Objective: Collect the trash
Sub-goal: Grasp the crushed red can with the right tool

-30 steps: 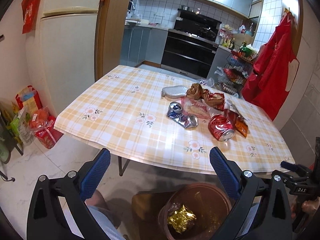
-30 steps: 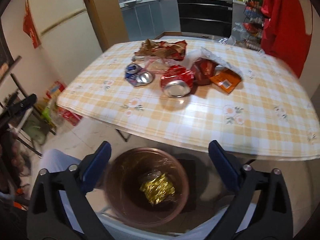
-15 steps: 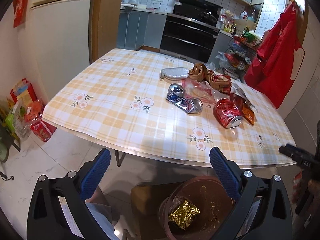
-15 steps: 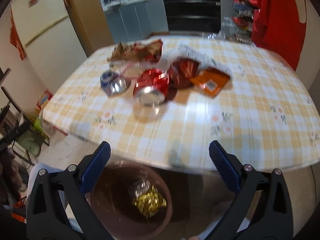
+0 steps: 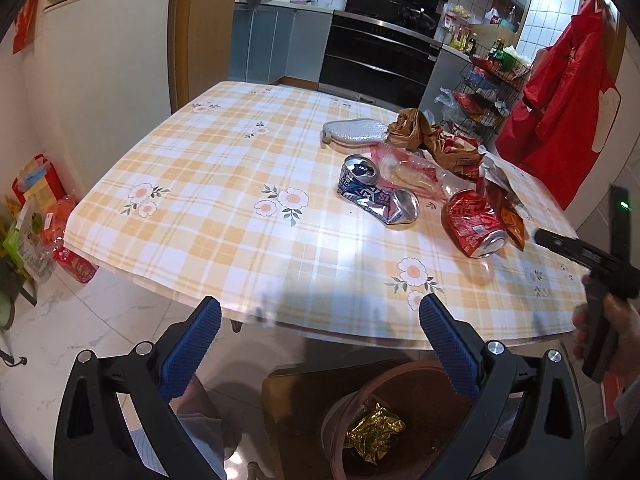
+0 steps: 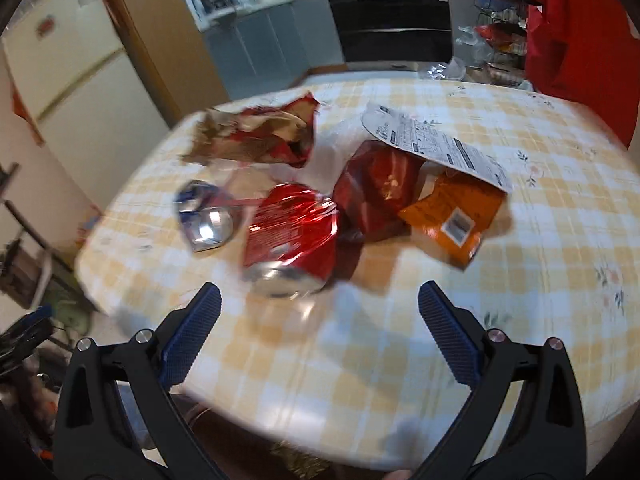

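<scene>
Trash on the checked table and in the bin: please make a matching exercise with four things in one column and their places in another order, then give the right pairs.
Things:
1. crushed red metal can
2. crushed blue and silver can
3. crumpled gold foil wrapper
4. flat orange snack packet

Places:
A. inside the brown round bin on the floor
B. partly under the white printed sheet
C. on the table, nearest the open right tool
D. on the table, left of the red can

Pairs: 1-C, 2-D, 3-A, 4-B
</scene>
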A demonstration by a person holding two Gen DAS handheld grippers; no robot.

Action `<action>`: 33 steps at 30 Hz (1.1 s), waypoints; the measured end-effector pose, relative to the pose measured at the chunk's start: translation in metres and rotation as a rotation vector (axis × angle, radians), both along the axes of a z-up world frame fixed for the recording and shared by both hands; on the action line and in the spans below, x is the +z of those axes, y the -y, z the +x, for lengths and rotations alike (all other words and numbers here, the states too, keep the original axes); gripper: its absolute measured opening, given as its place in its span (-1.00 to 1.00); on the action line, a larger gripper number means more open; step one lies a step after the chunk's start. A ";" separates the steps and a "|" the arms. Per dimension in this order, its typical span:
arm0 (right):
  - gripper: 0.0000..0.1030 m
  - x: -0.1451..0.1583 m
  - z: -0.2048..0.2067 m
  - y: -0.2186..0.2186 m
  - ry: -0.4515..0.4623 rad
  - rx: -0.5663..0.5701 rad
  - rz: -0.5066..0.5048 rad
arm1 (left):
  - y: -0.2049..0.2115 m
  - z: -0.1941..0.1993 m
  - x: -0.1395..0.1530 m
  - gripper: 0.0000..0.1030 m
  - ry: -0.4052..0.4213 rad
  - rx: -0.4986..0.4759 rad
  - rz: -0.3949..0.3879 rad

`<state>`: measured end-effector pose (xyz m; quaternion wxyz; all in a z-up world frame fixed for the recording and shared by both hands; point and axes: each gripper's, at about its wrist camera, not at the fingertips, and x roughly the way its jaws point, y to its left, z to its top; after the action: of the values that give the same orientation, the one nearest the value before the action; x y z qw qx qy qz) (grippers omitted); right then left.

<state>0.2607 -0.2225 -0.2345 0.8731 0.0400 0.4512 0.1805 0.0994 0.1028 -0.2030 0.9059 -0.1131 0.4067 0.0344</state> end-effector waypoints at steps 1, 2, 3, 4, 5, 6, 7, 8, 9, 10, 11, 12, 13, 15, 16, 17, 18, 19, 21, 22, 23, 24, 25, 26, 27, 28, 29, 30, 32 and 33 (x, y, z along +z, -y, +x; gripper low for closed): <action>0.89 -0.005 0.008 -0.003 -0.015 -0.005 0.003 | -0.001 0.004 -0.002 0.88 -0.003 0.000 -0.002; 0.89 -0.011 0.017 -0.005 -0.034 -0.010 0.028 | -0.002 0.007 -0.002 0.88 -0.003 0.001 -0.002; 0.88 -0.016 0.025 -0.006 -0.049 -0.022 0.056 | -0.003 0.010 -0.002 0.88 -0.002 0.004 -0.002; 0.88 -0.022 0.034 -0.007 -0.063 -0.045 0.079 | -0.004 0.014 -0.003 0.88 -0.001 0.008 -0.005; 0.88 -0.028 0.041 -0.009 -0.078 -0.065 0.092 | -0.005 0.016 -0.003 0.88 -0.002 0.010 -0.007; 0.88 -0.032 0.045 -0.011 -0.089 -0.073 0.099 | -0.006 0.019 -0.003 0.87 -0.002 0.009 -0.010; 0.86 -0.038 0.049 -0.014 -0.113 -0.084 0.109 | -0.006 0.021 -0.004 0.87 -0.003 0.008 -0.011; 0.77 -0.043 0.052 -0.017 -0.133 -0.089 0.113 | -0.006 0.022 -0.004 0.85 -0.003 0.003 -0.012; 0.70 -0.047 0.054 -0.020 -0.156 -0.087 0.116 | -0.005 0.024 -0.006 0.82 -0.005 -0.001 -0.013; 0.69 -0.053 0.055 -0.024 -0.180 -0.086 0.113 | -0.005 0.025 -0.008 0.81 -0.009 -0.008 -0.015; 0.65 -0.058 0.055 -0.026 -0.194 -0.088 0.108 | -0.004 0.026 -0.010 0.80 -0.013 -0.011 -0.017; 0.62 -0.060 0.054 -0.026 -0.197 -0.090 0.119 | -0.003 0.026 -0.012 0.79 -0.017 -0.015 -0.019; 0.61 -0.062 0.051 -0.025 -0.202 -0.092 0.150 | -0.002 0.027 -0.015 0.78 -0.025 -0.019 -0.023; 0.27 -0.062 0.048 -0.024 -0.199 -0.089 0.190 | -0.002 0.028 -0.020 0.73 -0.035 -0.023 -0.027; 0.18 -0.063 0.047 -0.024 -0.209 -0.081 0.210 | -0.001 0.028 -0.022 0.72 -0.042 -0.027 -0.030; 0.14 -0.062 0.045 -0.024 -0.222 -0.075 0.219 | 0.000 0.029 -0.023 0.71 -0.044 -0.029 -0.032; 0.11 -0.060 0.043 -0.026 -0.227 -0.075 0.206 | 0.001 0.029 -0.023 0.70 -0.044 -0.031 -0.035; 0.09 -0.058 0.041 -0.027 -0.223 -0.069 0.207 | 0.001 0.029 -0.023 0.70 -0.042 -0.033 -0.037; -0.02 -0.054 0.036 -0.027 -0.210 -0.051 0.227 | 0.003 0.029 -0.022 0.68 -0.036 -0.040 -0.048; -0.04 -0.051 0.032 -0.026 -0.203 -0.053 0.228 | 0.003 0.029 -0.022 0.68 -0.036 -0.043 -0.054; -0.09 -0.049 0.029 -0.023 -0.194 -0.055 0.237 | 0.004 0.029 -0.023 0.66 -0.037 -0.045 -0.059; -0.13 -0.047 0.026 -0.021 -0.187 -0.055 0.243 | 0.004 0.029 -0.023 0.64 -0.039 -0.046 -0.066; -0.13 -0.045 0.021 -0.020 -0.177 -0.051 0.240 | 0.006 0.030 -0.023 0.63 -0.041 -0.048 -0.073; -0.13 -0.043 0.018 -0.020 -0.166 -0.048 0.226 | 0.007 0.030 -0.023 0.61 -0.042 -0.050 -0.077; -0.13 -0.040 0.012 -0.019 -0.147 -0.042 0.207 | 0.008 0.030 -0.023 0.60 -0.043 -0.054 -0.081; -0.14 -0.039 0.008 -0.019 -0.137 -0.038 0.197 | 0.009 0.030 -0.023 0.59 -0.043 -0.056 -0.083; -0.13 -0.037 0.004 -0.017 -0.124 -0.036 0.184 | 0.011 0.030 -0.023 0.59 -0.043 -0.059 -0.083; -0.14 -0.036 0.001 -0.015 -0.116 -0.038 0.177 | 0.012 0.031 -0.022 0.59 -0.043 -0.063 -0.085; -0.15 -0.032 -0.007 -0.005 -0.095 -0.052 0.171 | 0.015 0.031 -0.022 0.58 -0.042 -0.069 -0.089; -0.16 -0.032 -0.008 -0.003 -0.089 -0.057 0.169 | 0.016 0.031 -0.022 0.56 -0.042 -0.073 -0.093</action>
<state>0.2525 -0.2197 -0.2663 0.8504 0.1345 0.4714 0.1911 0.1301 0.0868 -0.2247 0.8916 -0.1391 0.4306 -0.0153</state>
